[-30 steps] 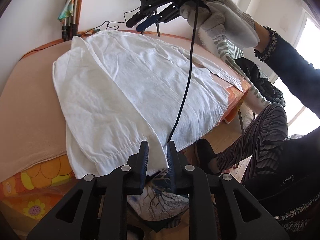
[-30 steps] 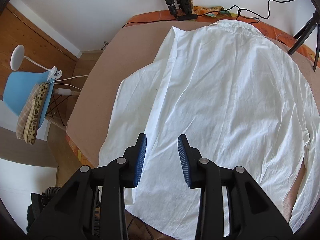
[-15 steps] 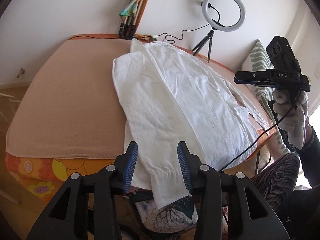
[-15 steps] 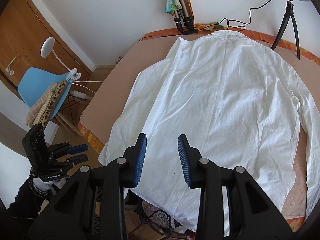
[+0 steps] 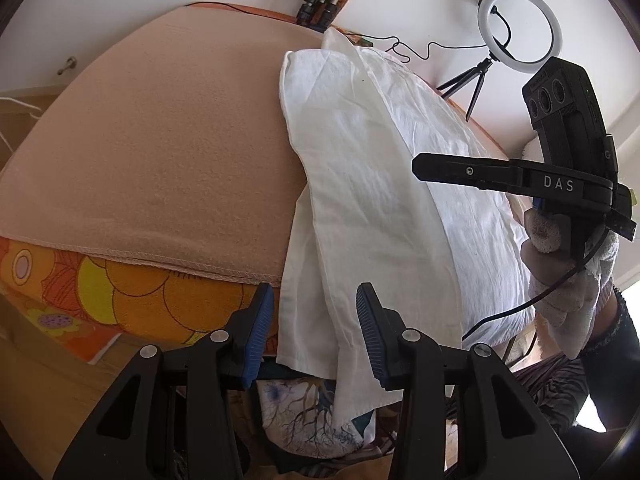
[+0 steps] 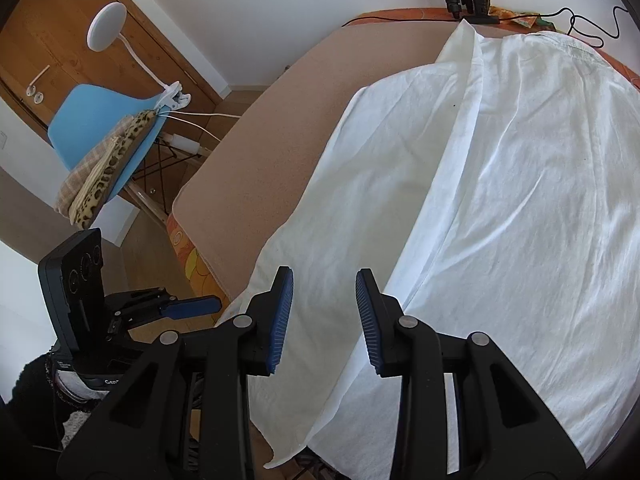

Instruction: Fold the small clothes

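White shirt lying flat on the tan-covered table, both grippers hovering over its near edge.

The left gripper is standing open at the bottom centre of its frame, with the cuffed sleeve hanging off the table edge between its 2 fingers, pads not pressing. The right gripper is also standing open, empty, above the sleeve at lower centre. A ring light is standing at upper right.

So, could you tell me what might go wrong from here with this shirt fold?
1. The sleeve cuff hangs off the bed edge; closing the left gripper may drag the white shirt askew.
2. The right gripper's black cable trails near the shirt and could snag it.
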### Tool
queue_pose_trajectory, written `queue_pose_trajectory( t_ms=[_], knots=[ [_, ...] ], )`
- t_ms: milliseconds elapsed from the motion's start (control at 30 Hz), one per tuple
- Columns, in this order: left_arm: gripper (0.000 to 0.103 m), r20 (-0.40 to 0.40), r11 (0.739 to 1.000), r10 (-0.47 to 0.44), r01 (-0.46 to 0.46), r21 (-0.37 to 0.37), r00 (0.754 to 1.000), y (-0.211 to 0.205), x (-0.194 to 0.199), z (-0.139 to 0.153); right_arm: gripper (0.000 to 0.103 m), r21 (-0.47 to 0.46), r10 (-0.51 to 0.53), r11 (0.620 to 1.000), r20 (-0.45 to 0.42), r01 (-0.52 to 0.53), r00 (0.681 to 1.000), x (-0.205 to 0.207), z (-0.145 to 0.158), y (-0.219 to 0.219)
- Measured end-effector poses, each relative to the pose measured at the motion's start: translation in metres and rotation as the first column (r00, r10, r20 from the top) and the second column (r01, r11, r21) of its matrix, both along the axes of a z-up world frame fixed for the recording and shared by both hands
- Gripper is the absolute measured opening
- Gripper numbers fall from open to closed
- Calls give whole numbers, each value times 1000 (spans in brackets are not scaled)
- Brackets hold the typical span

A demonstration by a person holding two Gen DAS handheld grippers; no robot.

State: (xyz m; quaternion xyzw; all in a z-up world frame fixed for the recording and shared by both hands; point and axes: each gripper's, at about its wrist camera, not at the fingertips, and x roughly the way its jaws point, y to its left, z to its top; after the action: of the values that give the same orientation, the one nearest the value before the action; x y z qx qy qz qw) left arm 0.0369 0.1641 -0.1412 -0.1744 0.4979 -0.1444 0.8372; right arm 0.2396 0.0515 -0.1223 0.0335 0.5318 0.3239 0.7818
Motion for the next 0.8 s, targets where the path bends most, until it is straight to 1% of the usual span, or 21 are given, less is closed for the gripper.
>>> queue_pose_trajectory(
  t_ms=[100,133,200,233,267,300,333,433,533,567,600,633,700,800],
  knots=[
    [41,9,1000,-5,5,-12,1000,-2,1,-1,35,-25,-33,999,-30,32,999,8,-14,-3],
    [39,10,1000,-2,3,-24,1000,-2,1,-1,35,-29,-43,999,-42,42,998,10,-19,-5],
    [38,7,999,2,-2,-48,1000,-1,1,-2,35,-40,-59,998,-62,56,996,14,-26,-9],
    [31,7,999,-1,2,-53,1000,-2,1,-2,35,-39,-60,998,-68,57,996,14,-28,-10],
    [19,9,998,-11,11,-56,1000,-4,0,-2,35,-36,-59,998,-69,57,996,15,-29,-11],
    [13,12,998,-25,25,-61,1000,-7,0,-2,35,-39,-58,998,-70,56,996,16,-29,-10],
    [9,19,998,-34,35,-54,999,-9,0,-2,35,-44,-56,998,-68,53,996,16,-28,-10],
    [6,51,998,-56,58,-37,997,-14,-3,1,35,-57,-48,997,-85,43,995,15,-26,-9],
    [5,71,997,-61,64,-48,996,-14,-5,4,36,-44,-47,998,-96,43,994,15,-9,-18],
    [5,76,996,-63,67,-58,995,-14,-7,4,38,-43,-50,998,-92,46,995,15,-1,-22],
    [5,81,996,-63,68,-59,995,-14,-8,5,44,-43,-54,998,-83,51,995,15,8,-25],
    [5,86,996,-63,69,-65,994,-14,-8,6,49,-44,-56,998,-70,53,996,16,20,-28],
    [5,90,994,-62,70,-79,994,-15,-8,7,51,-56,-54,997,-43,51,998,18,41,-33],
    [5,96,992,-71,80,-93,993,-19,-7,9,53,-102,-42,994,10,43,999,27,69,-29]
  ],
)
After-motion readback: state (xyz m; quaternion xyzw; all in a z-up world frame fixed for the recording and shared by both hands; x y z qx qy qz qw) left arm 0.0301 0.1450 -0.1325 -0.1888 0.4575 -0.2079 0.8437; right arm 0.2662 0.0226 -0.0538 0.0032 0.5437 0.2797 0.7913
